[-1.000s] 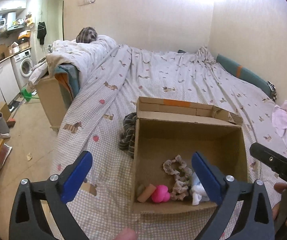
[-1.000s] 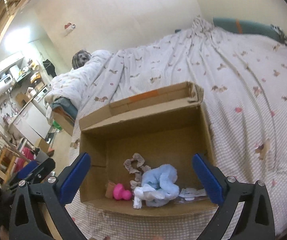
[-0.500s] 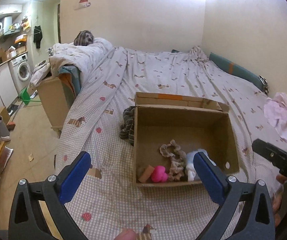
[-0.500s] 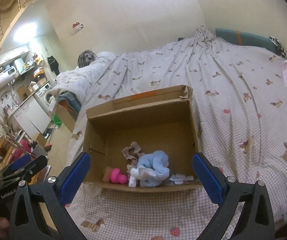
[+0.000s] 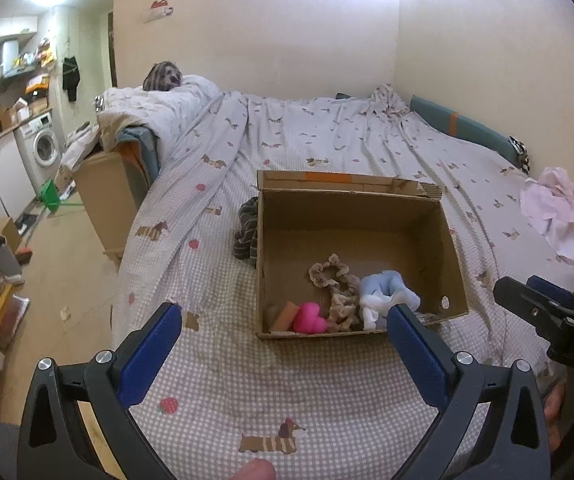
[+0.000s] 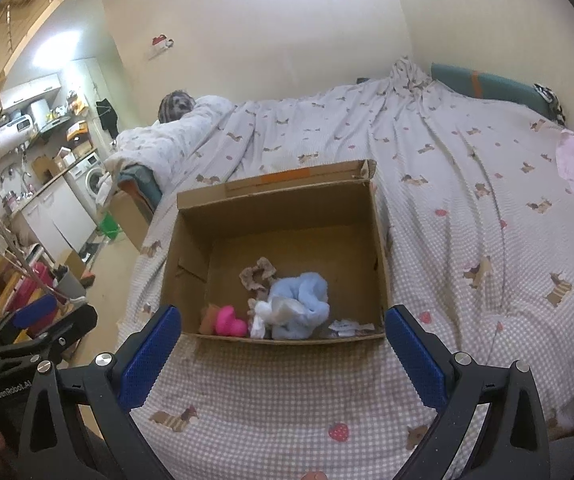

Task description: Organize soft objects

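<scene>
We hold both the left gripper (image 5: 283, 336) and right gripper (image 6: 283, 338) spread wide, empty; ahead, the box (image 6: 195, 232) holds 4 soft items, while pink cloth (image 5: 559, 216) far right remains.

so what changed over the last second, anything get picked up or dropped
Nothing was picked up or dropped. Both grippers backed away from the cardboard box: the left gripper and right gripper now see bedsheet in front of it. Jaws stay wide open and empty. The pink toy, beige scrunchie and blue cloth lie where they were.
</scene>
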